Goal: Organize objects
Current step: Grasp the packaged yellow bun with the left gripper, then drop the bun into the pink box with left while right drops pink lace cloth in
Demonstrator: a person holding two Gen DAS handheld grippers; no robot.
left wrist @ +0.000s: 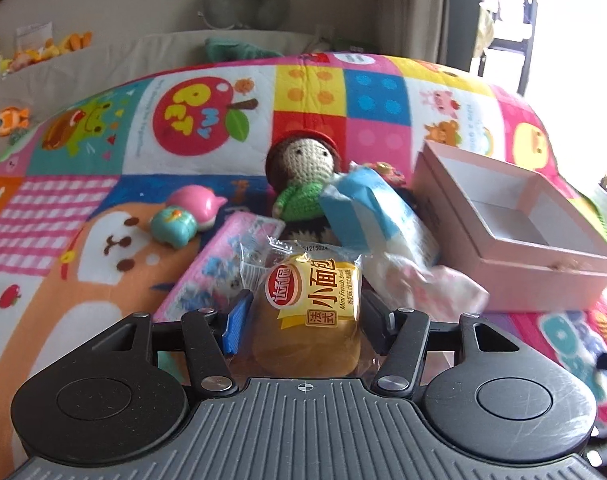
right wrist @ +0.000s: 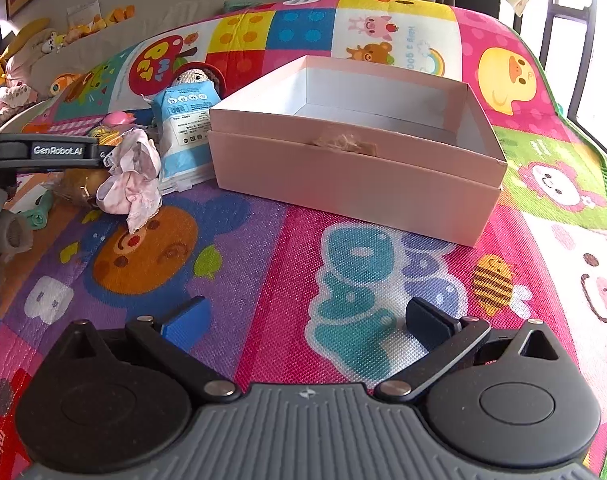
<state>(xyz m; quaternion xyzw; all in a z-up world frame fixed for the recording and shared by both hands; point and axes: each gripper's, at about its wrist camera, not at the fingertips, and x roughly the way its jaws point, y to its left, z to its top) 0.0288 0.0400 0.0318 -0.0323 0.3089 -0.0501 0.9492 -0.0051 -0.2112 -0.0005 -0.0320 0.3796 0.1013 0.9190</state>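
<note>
My left gripper [left wrist: 303, 312] is shut on a packaged mini French bread [left wrist: 309, 308], its fingers pressing both sides of the wrapper. Behind it lie a crocheted doll [left wrist: 303, 176], a blue and white wipes pack [left wrist: 379, 208], a crumpled cloth [left wrist: 435, 280] and a pink pouch [left wrist: 223, 264]. An open, empty pink box [left wrist: 515, 232] sits to the right; it also shows in the right wrist view [right wrist: 359, 152]. My right gripper [right wrist: 307, 324] is open and empty over the mat, in front of the box. The left gripper's body [right wrist: 43, 152] shows at the left there.
A pink toy [left wrist: 197, 204] and a teal toy [left wrist: 173, 226] lie left of the pile on the colourful play mat [right wrist: 263, 264]. Plush toys [left wrist: 43, 50] line the sofa behind. A window [left wrist: 563, 20] is at the right.
</note>
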